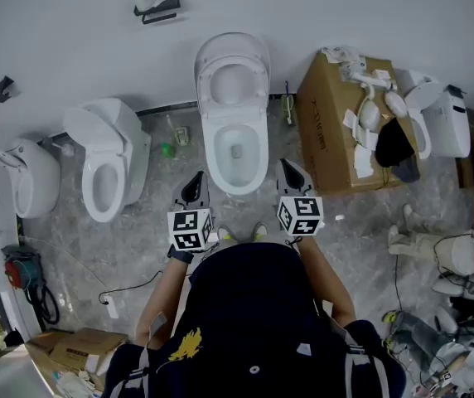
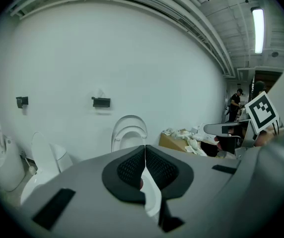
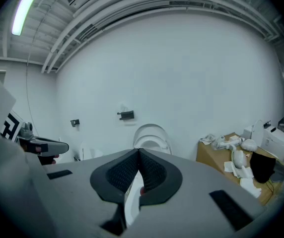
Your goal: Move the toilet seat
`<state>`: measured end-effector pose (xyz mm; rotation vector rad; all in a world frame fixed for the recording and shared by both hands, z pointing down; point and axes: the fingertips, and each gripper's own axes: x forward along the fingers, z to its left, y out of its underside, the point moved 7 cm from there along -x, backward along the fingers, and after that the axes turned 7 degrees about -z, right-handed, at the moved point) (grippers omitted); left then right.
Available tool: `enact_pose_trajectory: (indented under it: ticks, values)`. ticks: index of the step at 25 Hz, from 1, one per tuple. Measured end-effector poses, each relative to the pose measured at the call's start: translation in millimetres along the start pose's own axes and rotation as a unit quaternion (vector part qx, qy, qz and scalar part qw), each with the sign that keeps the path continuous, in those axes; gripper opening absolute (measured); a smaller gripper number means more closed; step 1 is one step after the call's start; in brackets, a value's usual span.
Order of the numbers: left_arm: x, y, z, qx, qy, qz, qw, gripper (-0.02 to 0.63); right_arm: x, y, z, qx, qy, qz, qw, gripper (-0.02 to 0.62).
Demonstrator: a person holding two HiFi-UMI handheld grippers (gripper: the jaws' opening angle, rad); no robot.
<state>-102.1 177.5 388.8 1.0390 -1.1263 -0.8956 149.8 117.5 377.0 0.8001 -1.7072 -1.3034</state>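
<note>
A white toilet stands against the wall straight ahead of me. Its seat and lid are tipped up against the wall; the raised seat also shows beyond the jaws in both gripper views. My left gripper hovers just off the bowl's front left rim, jaws shut with nothing between them. My right gripper hovers off the front right rim, also shut and empty. Neither touches the toilet.
A second toilet with its lid up stands to the left, and another white fixture further left. A cardboard box piled with white parts sits right of the toilet. A paper holder hangs on the wall. Cables cross the floor.
</note>
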Motion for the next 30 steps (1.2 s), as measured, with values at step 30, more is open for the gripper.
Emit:
enact_pose_trajectory:
  ticks: [30]
  values:
    - [17.4,-8.2,-24.7,0.022,0.014,-0.005,0.9996,0.018,-0.8,-10.1,-5.7,-0.011,-0.018,-0.012,1.0,0.028]
